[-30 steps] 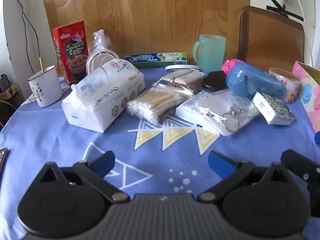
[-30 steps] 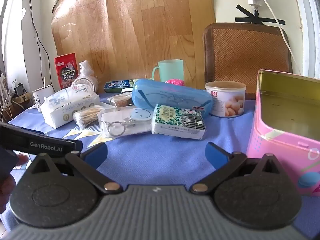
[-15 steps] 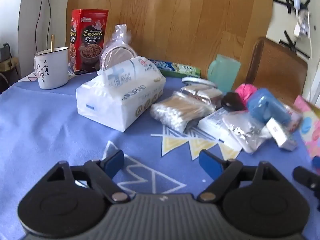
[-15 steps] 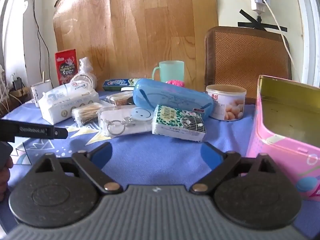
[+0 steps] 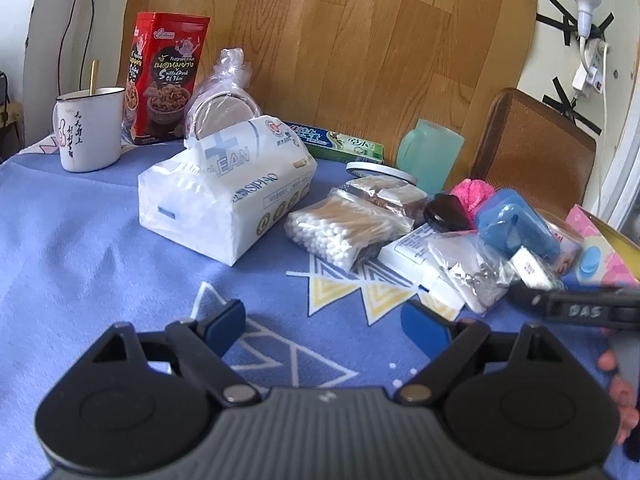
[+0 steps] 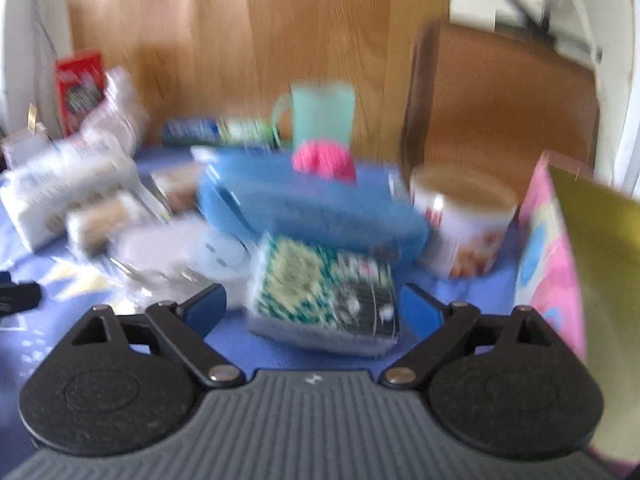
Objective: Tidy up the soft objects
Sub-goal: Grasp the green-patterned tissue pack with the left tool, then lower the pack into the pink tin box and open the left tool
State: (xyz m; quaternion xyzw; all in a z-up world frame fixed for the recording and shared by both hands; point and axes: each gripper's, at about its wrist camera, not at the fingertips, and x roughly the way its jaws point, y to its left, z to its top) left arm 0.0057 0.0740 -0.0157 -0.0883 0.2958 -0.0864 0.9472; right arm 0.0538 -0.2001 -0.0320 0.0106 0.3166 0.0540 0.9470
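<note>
A white tissue pack lies on the blue cloth, ahead and left of my open, empty left gripper. A bag of cotton swabs lies to its right. A pink fluffy ball sits behind a blue case. In the blurred right wrist view, a green patterned tissue packet lies just ahead between the fingers of my open right gripper, untouched. The blue case, pink ball and white tissue pack lie beyond. The right gripper's body shows at the left view's right edge.
A white mug, a red snack box, a toothpaste box and a green cup stand at the back. A pink tin with an open lid stands at the right, next to a round can. A bagged keyring lies mid-table.
The left gripper has turned left and moved closer to the tissue pack. The right gripper has moved forward fast, so its view is blurred and the patterned packet is now between its fingers.
</note>
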